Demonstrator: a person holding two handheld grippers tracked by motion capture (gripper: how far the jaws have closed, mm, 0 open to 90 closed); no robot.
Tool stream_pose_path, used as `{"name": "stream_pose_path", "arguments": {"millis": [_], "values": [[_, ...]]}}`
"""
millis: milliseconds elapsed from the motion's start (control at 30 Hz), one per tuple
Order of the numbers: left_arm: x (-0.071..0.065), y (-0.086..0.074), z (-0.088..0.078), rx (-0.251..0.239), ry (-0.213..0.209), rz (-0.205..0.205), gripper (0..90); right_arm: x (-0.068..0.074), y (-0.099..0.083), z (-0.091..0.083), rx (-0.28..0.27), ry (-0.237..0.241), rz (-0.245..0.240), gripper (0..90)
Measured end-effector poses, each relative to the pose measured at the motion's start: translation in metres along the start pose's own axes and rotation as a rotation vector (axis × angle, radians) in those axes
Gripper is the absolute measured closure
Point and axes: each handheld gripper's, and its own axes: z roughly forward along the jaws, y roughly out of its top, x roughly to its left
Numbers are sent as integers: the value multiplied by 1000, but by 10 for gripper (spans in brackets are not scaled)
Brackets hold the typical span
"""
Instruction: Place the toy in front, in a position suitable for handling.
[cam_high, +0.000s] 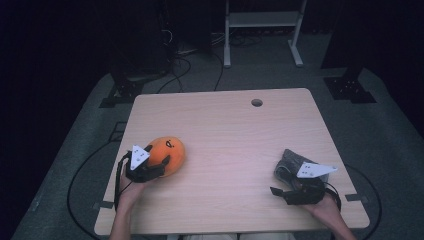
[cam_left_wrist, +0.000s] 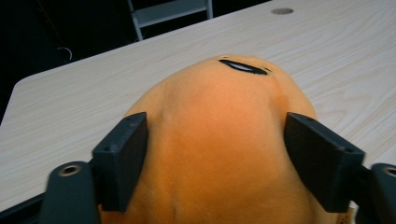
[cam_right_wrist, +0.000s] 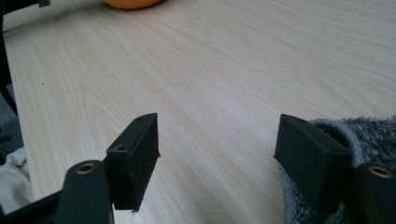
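At the table's (cam_high: 235, 125) near edge two forearms come in, one toward each near corner. The left hand (cam_high: 131, 189) reaches in from the near left corner, wrist straight, forearm angled slightly inward, and carries the left gripper (cam_high: 161, 161) low over the wood, pointing away from the person and a little toward the middle. Its jaws sit on either side of the orange plush (cam_high: 167, 152), which lies near the left edge, about halfway back, its stitched face turned to the far side. In the left gripper view the pads (cam_left_wrist: 122, 156) lie against the plush's (cam_left_wrist: 219, 140) flanks and the fabric bulges between them, so the left gripper (cam_left_wrist: 217, 154) pinches the toy. The right hand (cam_high: 325, 202) comes in from the near right corner, bent inward at the wrist, and holds the right gripper (cam_high: 276, 190) close to the surface, pointing left across the table. Its jaws stand spread with bare wood between them in the right gripper view; the right gripper (cam_right_wrist: 217, 154) grips nothing. A grey cloth (cam_high: 290, 162) lies just beyond it near the right edge, touching the outer side of one jaw.
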Motion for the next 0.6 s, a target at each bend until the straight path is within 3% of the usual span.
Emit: {"name": "stream_pose_path", "arguments": {"millis": [167,333,600], "values": [[-4,1,0,18,19,34,360,1,0,0,4,0,-4,293],[-4,3,-1,34,24,10,428,0,0,1,6,2,1,294],[-2,6,-5,21,40,-34,492,-1,0,-1,-4,1,0,296]]}}
